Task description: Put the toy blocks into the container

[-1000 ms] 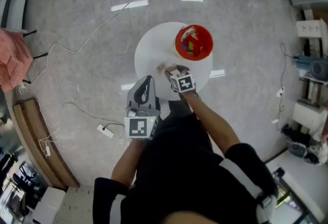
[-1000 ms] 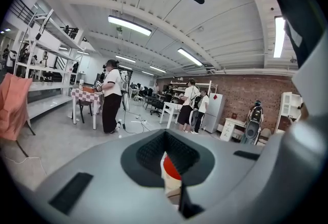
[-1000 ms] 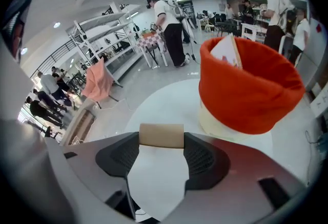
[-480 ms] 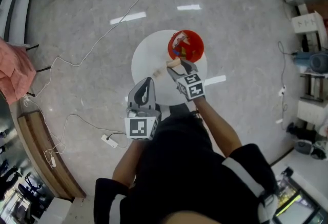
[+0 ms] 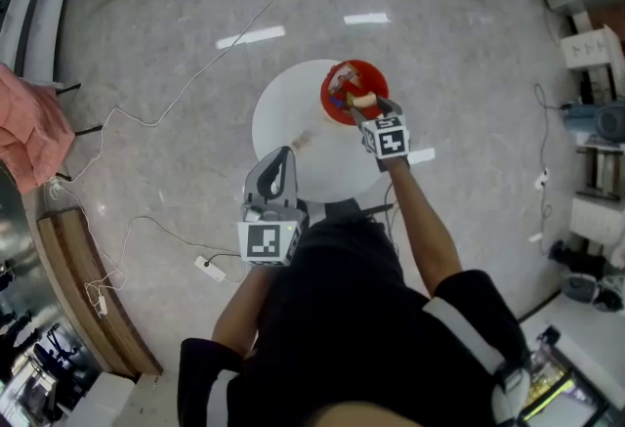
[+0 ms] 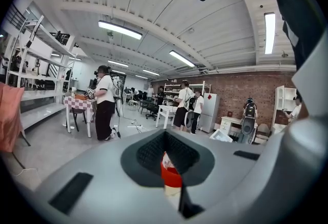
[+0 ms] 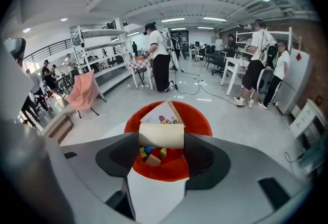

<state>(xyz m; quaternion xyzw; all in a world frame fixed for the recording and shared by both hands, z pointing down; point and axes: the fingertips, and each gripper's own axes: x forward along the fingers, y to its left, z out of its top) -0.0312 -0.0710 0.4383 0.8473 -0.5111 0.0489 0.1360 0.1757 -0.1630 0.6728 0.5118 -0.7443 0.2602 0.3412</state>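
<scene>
- A pale wooden cylinder block (image 7: 161,135) is held crosswise between the two jaws of the right gripper (image 5: 369,108), which are parted by just the block's length and pressed on its ends.
- The block is held above the round red plastic container (image 7: 201,118), over its near side.
- Inside the container, small coloured toy blocks (image 7: 151,154) in blue, green, red and bare wood are seen, with a printed card (image 7: 160,114) leaned against the far wall.
- The container is set near the far right edge of a round white table (image 5: 283,112).
- A small pale piece (image 5: 301,137) is seen apart on the tabletop; its shape cannot be made out.
- The left gripper (image 5: 276,161) is held at the table's near edge, jaws brought together with nothing between them.
</scene>
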